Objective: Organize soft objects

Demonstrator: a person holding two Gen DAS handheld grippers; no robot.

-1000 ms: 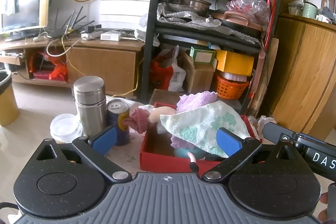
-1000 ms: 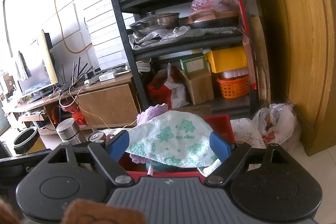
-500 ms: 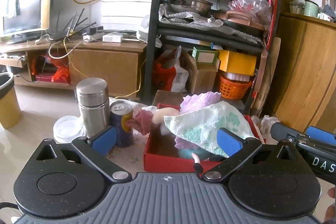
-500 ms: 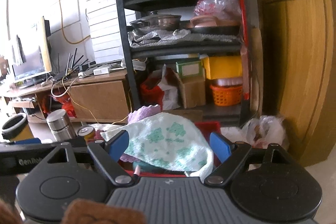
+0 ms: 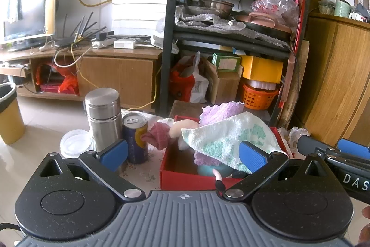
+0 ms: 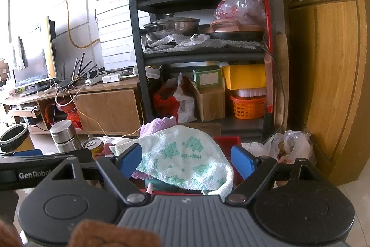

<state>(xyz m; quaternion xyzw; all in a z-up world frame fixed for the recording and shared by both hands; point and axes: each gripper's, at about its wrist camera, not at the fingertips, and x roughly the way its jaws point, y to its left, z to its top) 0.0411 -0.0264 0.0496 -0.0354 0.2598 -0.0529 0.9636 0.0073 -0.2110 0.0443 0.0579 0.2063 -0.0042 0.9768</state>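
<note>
Holding most of the soft goods already: red box (image 5: 185, 177) on the table, stocked and heaped above its rim.

Contents, top down: white towel (image 5: 231, 140) with green print, draped over the pile; purple cloth (image 5: 219, 110) beneath and behind it; pale plush (image 5: 182, 127) at the far left corner; teal item (image 5: 210, 169) at the near wall, largely hidden.

Outstanding, by judgement: pink cloth (image 5: 158, 134) hangs over the box's left rim toward the can (image 5: 135, 136), only partly inside; towel sits loose and unfolded. Tucking or tidying appears to be what remains. Whether other soft items lie outside the views cannot be told.

Towel orientation: long axis runs from upper left, where a corner juts toward the can, down to the lower right, where the hem droops at the near right corner of the box. Right-wrist view (image 6: 185, 161) shows the same slope.

Left gripper (image 5: 182, 155): fingers spread, empty, short of the box.
Right gripper (image 6: 187, 160): fingers spread, framing the towel without pressing it.

Bystanders: steel flask (image 5: 103, 117), clear lid (image 5: 75, 142).
</note>
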